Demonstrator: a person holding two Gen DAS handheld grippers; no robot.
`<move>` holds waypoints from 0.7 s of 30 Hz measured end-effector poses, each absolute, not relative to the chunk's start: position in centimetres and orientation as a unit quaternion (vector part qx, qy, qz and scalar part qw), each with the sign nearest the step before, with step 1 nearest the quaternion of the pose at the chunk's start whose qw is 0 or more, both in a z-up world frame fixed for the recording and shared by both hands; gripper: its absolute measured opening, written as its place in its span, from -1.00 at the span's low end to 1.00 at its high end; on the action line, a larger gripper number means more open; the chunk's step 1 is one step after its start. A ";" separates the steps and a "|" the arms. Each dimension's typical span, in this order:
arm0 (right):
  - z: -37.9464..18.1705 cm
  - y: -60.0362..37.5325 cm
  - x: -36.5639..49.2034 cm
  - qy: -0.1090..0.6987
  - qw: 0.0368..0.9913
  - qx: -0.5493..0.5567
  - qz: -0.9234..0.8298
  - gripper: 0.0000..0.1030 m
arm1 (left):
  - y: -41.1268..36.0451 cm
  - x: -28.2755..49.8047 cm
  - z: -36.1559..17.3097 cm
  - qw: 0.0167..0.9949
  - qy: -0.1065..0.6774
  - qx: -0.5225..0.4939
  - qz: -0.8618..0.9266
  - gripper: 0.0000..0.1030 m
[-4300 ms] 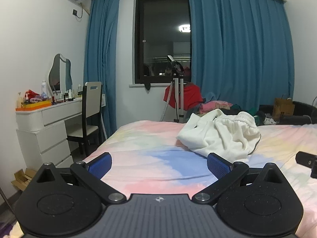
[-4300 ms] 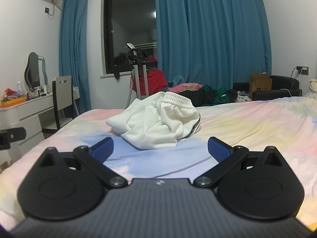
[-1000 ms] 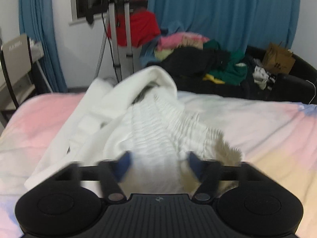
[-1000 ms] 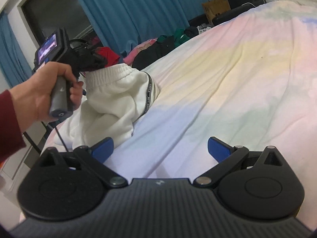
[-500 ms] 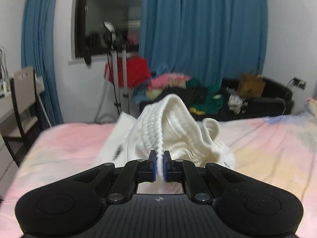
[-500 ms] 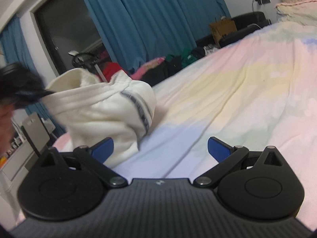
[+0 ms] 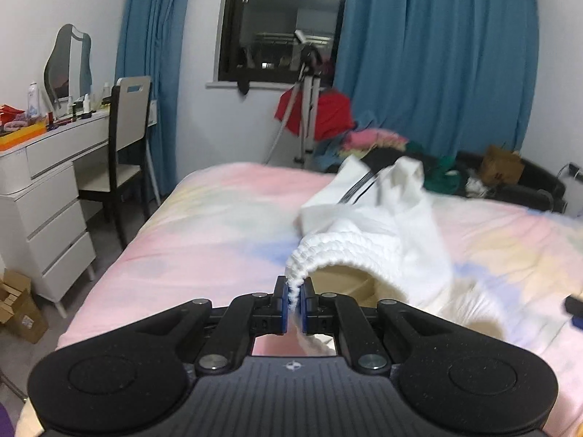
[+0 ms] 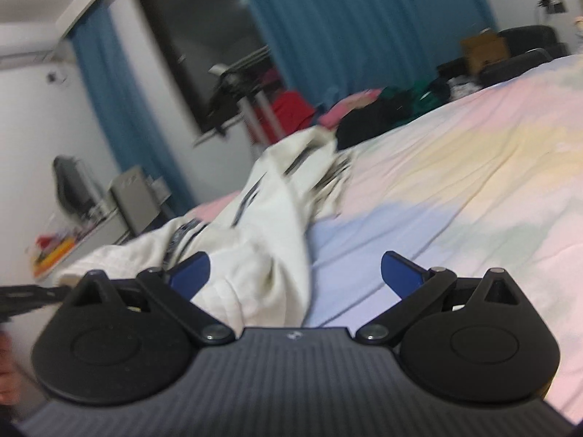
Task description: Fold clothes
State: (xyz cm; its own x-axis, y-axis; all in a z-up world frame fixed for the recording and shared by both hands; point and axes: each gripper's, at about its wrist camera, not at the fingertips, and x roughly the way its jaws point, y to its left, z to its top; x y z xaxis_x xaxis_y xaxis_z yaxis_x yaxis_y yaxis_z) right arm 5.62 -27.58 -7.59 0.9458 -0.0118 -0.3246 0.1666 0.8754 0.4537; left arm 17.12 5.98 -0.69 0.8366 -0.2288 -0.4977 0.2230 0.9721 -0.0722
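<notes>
White shorts [image 7: 382, 233] with a ribbed elastic waistband and a dark side stripe lie stretched over the pastel bedspread [image 7: 218, 225]. My left gripper [image 7: 292, 298] is shut on the waistband's edge and holds it above the bed near the front. In the right wrist view the shorts [image 8: 262, 233] trail from the far middle to the lower left, blurred by motion. My right gripper [image 8: 295, 273] is open and empty, with the cloth lying just in front of its left finger [image 8: 189, 273].
A white dresser [image 7: 40, 189] with a mirror and a chair [image 7: 127, 138] stand left of the bed. A tripod with a red garment [image 7: 317, 113] and a pile of clothes [image 7: 400, 149] lie past the far edge. Blue curtains [image 7: 437, 58] hang behind.
My left gripper has pulled the waistband back towards the near left of the bed, stretching the shorts out. My right gripper has swung and tilted closer to the cloth.
</notes>
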 end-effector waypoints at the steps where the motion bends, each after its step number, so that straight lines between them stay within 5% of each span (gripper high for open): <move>1: -7.8 -27.0 5.9 0.166 0.954 0.245 -0.036 0.98 | 6.8 17.3 -1.3 0.958 0.263 -0.006 -0.114 -0.87; 15: -11.7 -20.5 11.5 0.257 0.950 0.176 0.008 0.88 | 10.6 21.8 -7.7 0.947 0.294 -0.087 -0.096 -0.80; 19: -13.2 -19.7 13.4 0.286 0.945 0.161 0.002 0.51 | 11.0 22.3 -8.7 0.941 0.314 -0.084 -0.092 -0.70; 21: -13.5 -19.7 14.0 0.303 0.940 0.158 -0.005 0.13 | 11.1 22.2 -9.2 0.936 0.331 -0.081 -0.089 -0.32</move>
State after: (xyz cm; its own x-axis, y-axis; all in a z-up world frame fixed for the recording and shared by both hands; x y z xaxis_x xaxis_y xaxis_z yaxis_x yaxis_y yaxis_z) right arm 14.00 -19.66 -13.55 0.8163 0.0872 -0.5709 0.1043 0.9500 0.2942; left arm 22.20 11.12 -9.17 0.7652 -0.2193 -0.6053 0.1121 0.9712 -0.2101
